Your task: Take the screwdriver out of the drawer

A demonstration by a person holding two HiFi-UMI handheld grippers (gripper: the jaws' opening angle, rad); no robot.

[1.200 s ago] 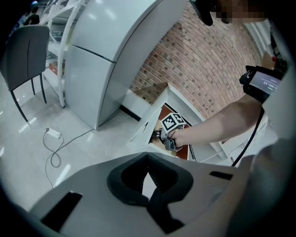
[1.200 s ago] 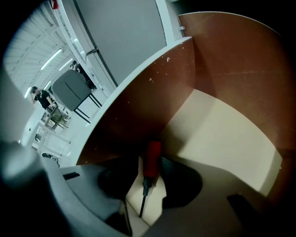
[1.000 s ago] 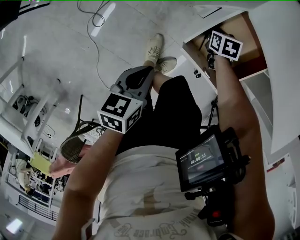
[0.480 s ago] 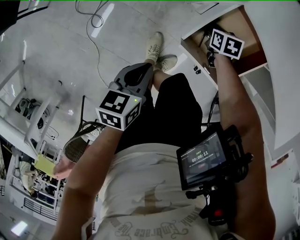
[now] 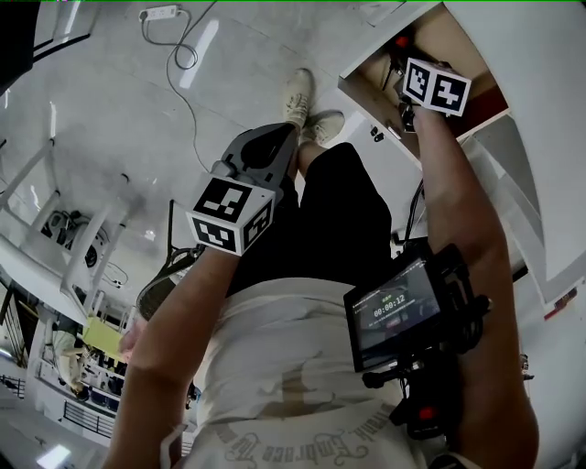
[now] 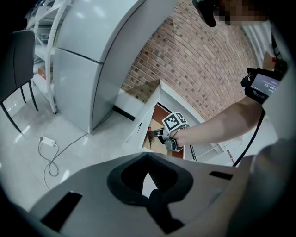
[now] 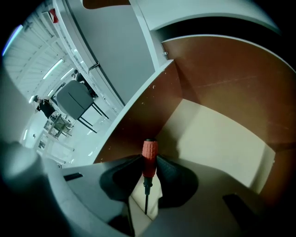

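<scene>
The screwdriver (image 7: 149, 157) has a ribbed red handle and a thin dark shaft, and it stands upright between the pads of my right gripper (image 7: 149, 164), which is shut on the handle. That gripper (image 5: 401, 64) reaches down into the open wooden drawer (image 5: 366, 71); the red handle (image 5: 400, 41) peeks out beyond the marker cube. In the left gripper view the drawer (image 6: 141, 134) and screwdriver (image 6: 152, 133) appear far off. My left gripper (image 5: 275, 137) hangs over the floor, away from the drawer, shut and empty (image 6: 149, 173).
The drawer's brown walls (image 7: 138, 125) and pale bottom (image 7: 212, 143) surround the right gripper closely. A power strip with its cable (image 5: 160, 14) lies on the floor. A chair (image 5: 160, 286) and a white rack (image 5: 73, 256) stand at the left. The person's shoes (image 5: 300, 92) are near the drawer.
The head view has tilted, so the drawer sits higher in frame and the red handle now shows. Both grippers have hardly moved.
</scene>
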